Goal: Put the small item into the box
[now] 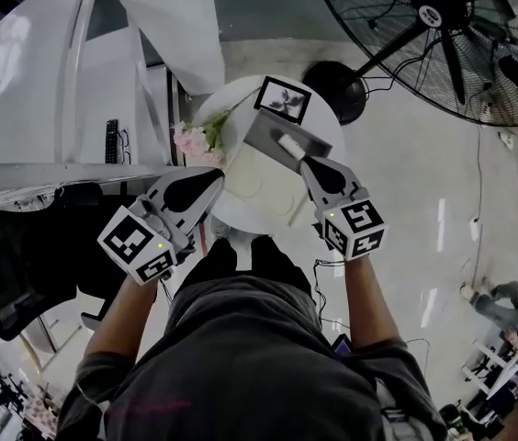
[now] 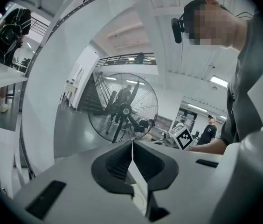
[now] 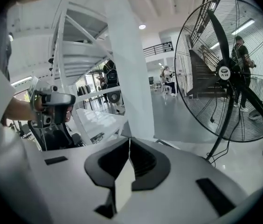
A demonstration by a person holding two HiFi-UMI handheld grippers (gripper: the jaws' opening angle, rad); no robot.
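A small white item lies on a grey flat rectangular piece at the back of a small round white table. In front of the grey piece sits a pale boxy shape; its form is hard to make out. My right gripper points at the item, its tip just short of it. In the right gripper view the right gripper has its jaws together with nothing between them. My left gripper hovers at the table's left edge, and in its own view the left gripper is shut and empty.
A framed picture stands at the table's far edge and pink flowers at its left. A big floor fan with a dark round base stands behind. A white desk with a keyboard lies to the left.
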